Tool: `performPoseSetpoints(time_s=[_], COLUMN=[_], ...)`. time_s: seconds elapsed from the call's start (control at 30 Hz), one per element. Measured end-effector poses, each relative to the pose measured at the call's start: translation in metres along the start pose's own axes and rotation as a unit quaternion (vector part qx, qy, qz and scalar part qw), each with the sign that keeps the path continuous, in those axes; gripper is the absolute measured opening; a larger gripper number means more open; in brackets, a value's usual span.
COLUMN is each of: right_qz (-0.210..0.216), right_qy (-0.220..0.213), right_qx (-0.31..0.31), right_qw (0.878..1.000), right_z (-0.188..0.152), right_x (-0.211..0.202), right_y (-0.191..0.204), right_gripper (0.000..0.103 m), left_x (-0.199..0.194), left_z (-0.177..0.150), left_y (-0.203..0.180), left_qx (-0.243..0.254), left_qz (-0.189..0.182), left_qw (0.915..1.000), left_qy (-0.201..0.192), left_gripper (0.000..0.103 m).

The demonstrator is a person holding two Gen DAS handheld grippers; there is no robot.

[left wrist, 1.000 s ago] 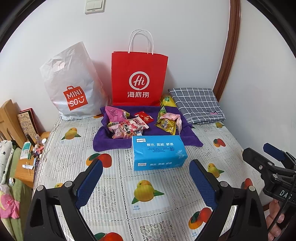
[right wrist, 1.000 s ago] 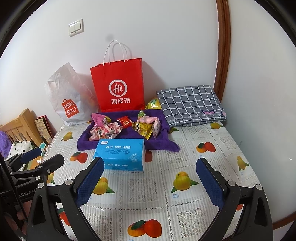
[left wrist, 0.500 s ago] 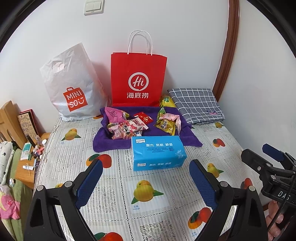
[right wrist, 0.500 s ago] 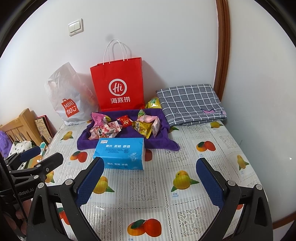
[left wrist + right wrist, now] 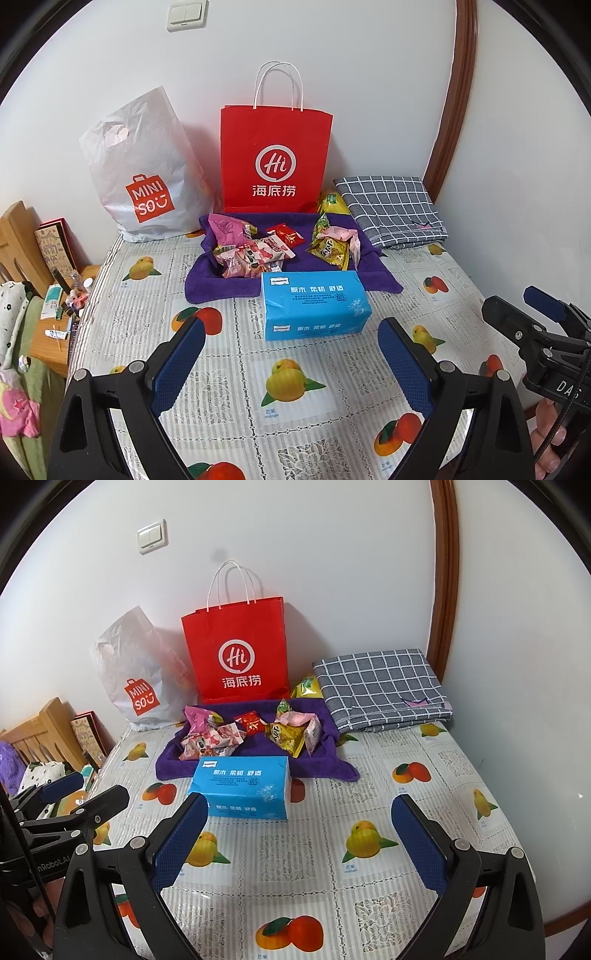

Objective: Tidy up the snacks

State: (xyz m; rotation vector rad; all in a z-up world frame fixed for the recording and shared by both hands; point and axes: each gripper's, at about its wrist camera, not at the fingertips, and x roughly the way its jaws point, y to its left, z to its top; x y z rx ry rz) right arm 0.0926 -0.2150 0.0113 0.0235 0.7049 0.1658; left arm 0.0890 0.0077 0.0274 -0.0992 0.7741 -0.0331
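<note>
In the left wrist view, the left gripper (image 5: 291,354) was wide open and held nothing, above the fruit-print tablecloth (image 5: 295,402). The snacks (image 5: 258,251) lay on a purple towel (image 5: 221,284), just behind a blue tissue pack (image 5: 314,302), before a red paper bag (image 5: 275,162). In the right wrist view, the right gripper (image 5: 299,830) was also wide open and empty; the snacks (image 5: 291,731) lay on the towel (image 5: 317,764).
</note>
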Motion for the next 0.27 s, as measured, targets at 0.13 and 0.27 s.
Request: performPoseSetpoints(time_s=[0.13,0.27], right_qz=[0.000,0.000], right_qy=[0.000,-0.001], right_qx=[0.000,-0.002], right_qw=[1.000,1.000], right_z=[-0.0001,0.0006], right_x=[0.0000,-0.0010], right_y=[0.0000,0.0016], right_gripper=[0.099,0.099], left_x=[0.0001,-0.0001], left_z=[0.0001,-0.0001], left_y=[0.0002,-0.0001], left_qx=[0.000,0.001], left_qz=[-0.001,0.001], left_qw=[1.0000,1.0000], left_qy=[0.000,-0.001], left_gripper=[0.095,0.095])
